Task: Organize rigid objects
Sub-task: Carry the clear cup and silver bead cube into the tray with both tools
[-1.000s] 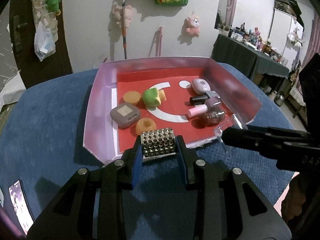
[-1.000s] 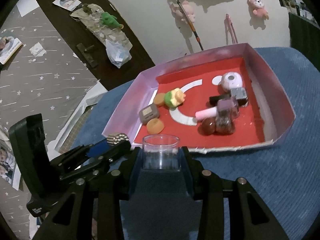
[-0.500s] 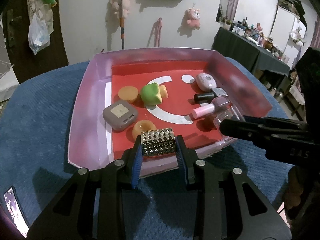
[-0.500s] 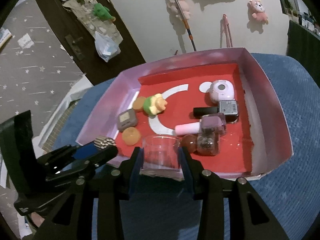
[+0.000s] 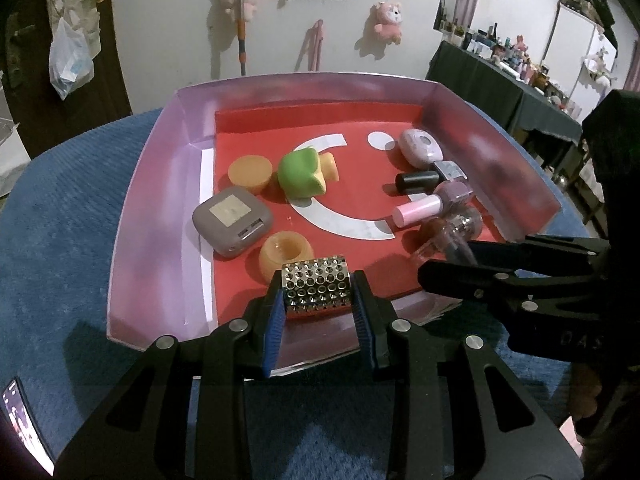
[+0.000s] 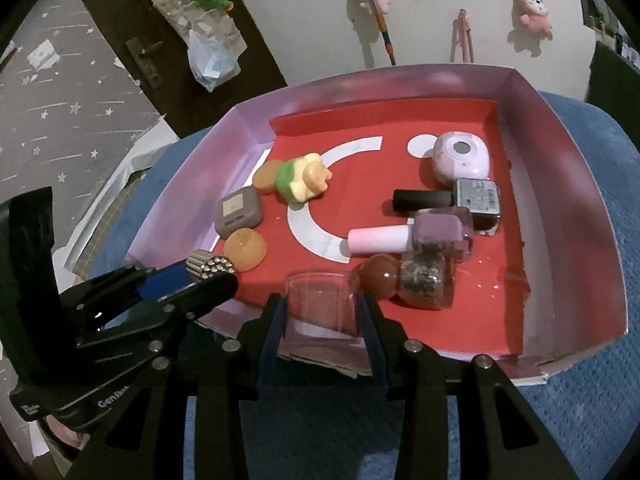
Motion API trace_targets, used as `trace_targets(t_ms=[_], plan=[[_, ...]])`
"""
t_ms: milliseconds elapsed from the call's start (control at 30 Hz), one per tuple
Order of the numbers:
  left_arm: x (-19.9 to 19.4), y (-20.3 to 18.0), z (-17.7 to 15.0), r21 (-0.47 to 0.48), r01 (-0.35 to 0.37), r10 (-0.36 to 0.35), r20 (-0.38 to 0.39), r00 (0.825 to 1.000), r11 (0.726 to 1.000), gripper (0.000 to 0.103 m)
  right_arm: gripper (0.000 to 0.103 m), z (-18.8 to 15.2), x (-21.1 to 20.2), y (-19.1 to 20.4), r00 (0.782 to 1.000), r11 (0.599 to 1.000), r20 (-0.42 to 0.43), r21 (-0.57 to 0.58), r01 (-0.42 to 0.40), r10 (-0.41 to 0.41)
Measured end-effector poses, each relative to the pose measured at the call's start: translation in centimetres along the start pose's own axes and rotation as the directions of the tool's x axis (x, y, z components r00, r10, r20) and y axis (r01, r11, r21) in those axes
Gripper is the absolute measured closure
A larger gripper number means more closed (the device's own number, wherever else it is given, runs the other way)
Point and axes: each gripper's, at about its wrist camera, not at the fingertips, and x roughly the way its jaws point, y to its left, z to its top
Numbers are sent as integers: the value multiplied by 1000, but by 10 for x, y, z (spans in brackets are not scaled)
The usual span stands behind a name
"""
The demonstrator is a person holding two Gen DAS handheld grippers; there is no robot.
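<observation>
Gripping a studded metal block (image 5: 316, 288) between its pads, the left tool (image 5: 318, 312) hangs over the near edge of the pink tray (image 5: 160, 216). Beside it, the right tool (image 6: 322, 320) is clenched on a clear plastic cup (image 6: 320, 300) above the same edge.

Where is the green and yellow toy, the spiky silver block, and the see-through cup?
green and yellow toy (image 5: 303, 174), left wrist view, green top.
spiky silver block (image 5: 317, 286), left wrist view, studded face.
see-through cup (image 6: 320, 304), right wrist view, front wall.
</observation>
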Motion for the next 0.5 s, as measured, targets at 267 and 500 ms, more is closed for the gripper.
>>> trace_targets(t_ms=[267,500], plan=[[10,3,0,-8,-7,7,-24,1000,1000,73,61,4,10,5,999,1000,-37,-29,6,-7],[17,7,2,-35,13,-14,-35,999,999,73,61,9,15,2,998,999,-46,-31,32,-33]])
